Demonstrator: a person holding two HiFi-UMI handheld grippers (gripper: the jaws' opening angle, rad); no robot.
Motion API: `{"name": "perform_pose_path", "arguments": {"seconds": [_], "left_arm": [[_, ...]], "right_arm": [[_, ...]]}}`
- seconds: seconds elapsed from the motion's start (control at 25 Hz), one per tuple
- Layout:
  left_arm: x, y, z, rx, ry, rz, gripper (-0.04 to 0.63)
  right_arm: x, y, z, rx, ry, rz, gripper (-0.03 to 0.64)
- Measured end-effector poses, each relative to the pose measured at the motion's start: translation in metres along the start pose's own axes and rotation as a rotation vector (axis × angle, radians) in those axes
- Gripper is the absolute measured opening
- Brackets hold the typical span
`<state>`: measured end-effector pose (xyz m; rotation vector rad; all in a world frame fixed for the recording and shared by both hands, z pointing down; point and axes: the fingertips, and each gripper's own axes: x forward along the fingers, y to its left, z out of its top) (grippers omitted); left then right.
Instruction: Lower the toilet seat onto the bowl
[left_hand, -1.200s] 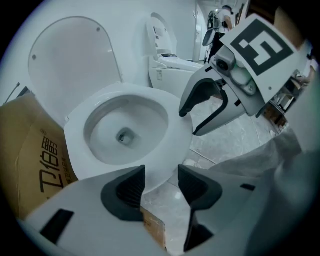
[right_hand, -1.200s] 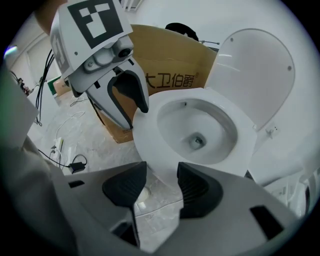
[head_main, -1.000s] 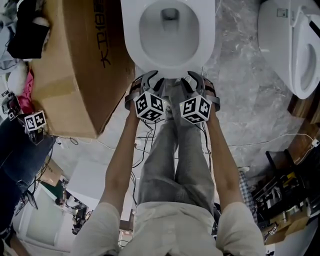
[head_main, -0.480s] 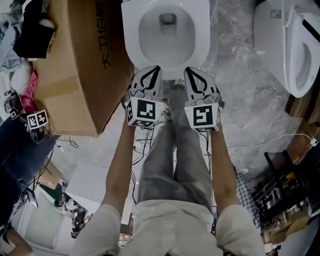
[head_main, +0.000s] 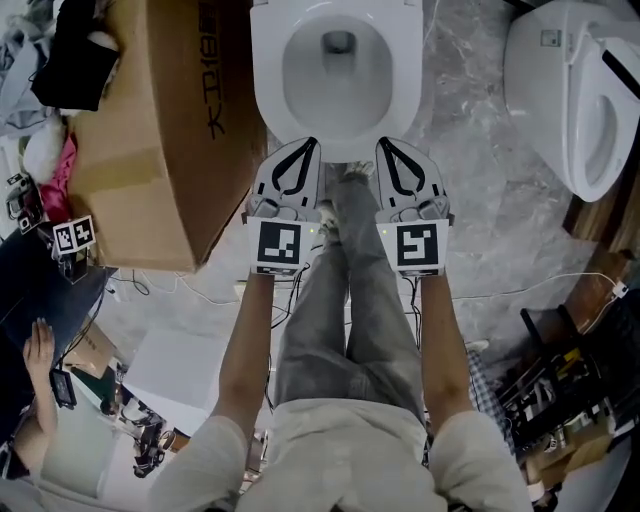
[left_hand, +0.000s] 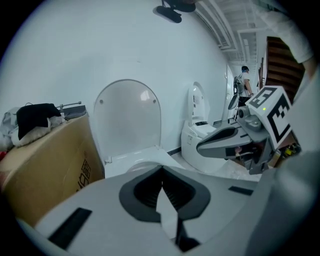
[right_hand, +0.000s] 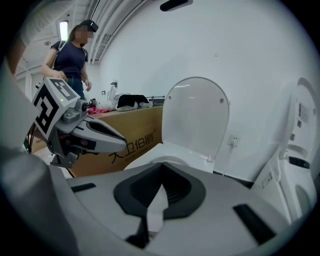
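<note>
At my fingertips there is nothing. My left gripper (left_hand: 161, 169) and my right gripper (right_hand: 161, 179) each have their fingers pressed tight together. They have just closed, and they pinch no part of the toilet. From above, the two hang side by side, near the front edge of the bowl (head_main: 340, 85) but touching nothing, and pointing at it.

Just past my tips lies the seat (head_main: 268, 85). It looks flat on the bowl, a white ring around the opening. I judge it down rather than see it for certain, since seat and rim are both white and from above they run into one another. My own two views agree: only one panel stands upright behind the bowl, and that is the lid (right_hand: 197, 117), leaning back toward the wall (right_hand: 260, 60). Below it a flat white surface runs forward to me.

So I take the job as done, with the seat resting where it should be. The lid is still up, but lowering it is not asked of me. What is left, as I see it, is only to draw my hands away.

A box (head_main: 150, 130) stands close on the left and a second toilet (head_main: 570, 90) well off to the right. Neither matters to the job.
</note>
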<state>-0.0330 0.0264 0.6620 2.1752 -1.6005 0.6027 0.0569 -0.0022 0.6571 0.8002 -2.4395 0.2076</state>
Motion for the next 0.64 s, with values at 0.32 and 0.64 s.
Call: {"name": "perform_pose_path", "arguments": {"seconds": [0.32, 0.64], "left_arm": [[-0.0028, -0.0009, -0.0075, -0.035, 0.017, 0.011, 0.014], [0.0045, 0.0085, -0.0006, -0.034, 0.001, 0.030, 0.014]], "right_arm": [[0.0036, 0.0019, 0.0065, -0.004, -0.009, 0.008, 0.006], [0.0098, -0.0028, 0.0090, 0.011, -0.010, 0.002, 0.006]]}}
